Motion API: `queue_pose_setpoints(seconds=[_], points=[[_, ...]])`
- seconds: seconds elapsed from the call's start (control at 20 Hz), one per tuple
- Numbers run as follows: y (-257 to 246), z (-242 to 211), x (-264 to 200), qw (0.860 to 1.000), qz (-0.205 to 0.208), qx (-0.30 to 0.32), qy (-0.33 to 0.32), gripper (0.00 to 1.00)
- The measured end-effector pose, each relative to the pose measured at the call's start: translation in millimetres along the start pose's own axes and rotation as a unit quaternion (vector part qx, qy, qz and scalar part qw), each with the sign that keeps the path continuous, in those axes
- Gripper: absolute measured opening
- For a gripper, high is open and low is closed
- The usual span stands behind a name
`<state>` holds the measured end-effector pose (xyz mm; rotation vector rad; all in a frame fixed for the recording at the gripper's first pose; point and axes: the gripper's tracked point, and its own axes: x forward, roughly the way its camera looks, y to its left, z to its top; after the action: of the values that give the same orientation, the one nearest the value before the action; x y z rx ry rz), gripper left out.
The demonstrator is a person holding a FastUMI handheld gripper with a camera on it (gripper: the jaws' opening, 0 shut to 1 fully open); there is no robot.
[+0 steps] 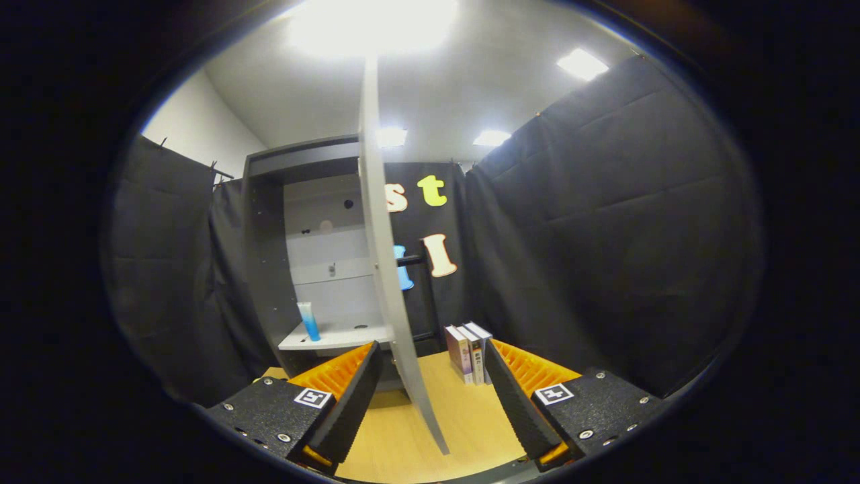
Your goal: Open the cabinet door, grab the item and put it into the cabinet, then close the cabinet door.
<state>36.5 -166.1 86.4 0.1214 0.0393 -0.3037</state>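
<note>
Standing open, cabinet door (384, 269) seen edge-on between the spread fingers of gripper (430, 390), nothing held.
Blue tube (308, 320) stands upright on shelf (336, 336) inside cabinet (269, 269), left of door; books (468, 353) upright on table (457, 417), right of door, just ahead of right finger.

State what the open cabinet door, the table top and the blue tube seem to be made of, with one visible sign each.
Grey open cabinet door, standing between the open claw's fingers: probably painted board, matt and thin-edged. Pale table top: wood or laminate, faint grain. Blue tube on the shelf: likely soft plastic, translucent.
</note>
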Motion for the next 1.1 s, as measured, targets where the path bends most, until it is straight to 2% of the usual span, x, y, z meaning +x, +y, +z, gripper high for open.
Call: queue_pose_setpoints(seconds=[0.25,0.35,0.7,1.1], points=[[-47,10,28,0.997,-0.069,-0.004,-0.028,0.95],[-55,16,43,0.996,-0.083,-0.004,-0.034,0.95],[-45,35,99,0.993,-0.099,-0.027,-0.051,0.95],[-37,38,97,0.990,-0.118,-0.047,-0.052,0.93]])
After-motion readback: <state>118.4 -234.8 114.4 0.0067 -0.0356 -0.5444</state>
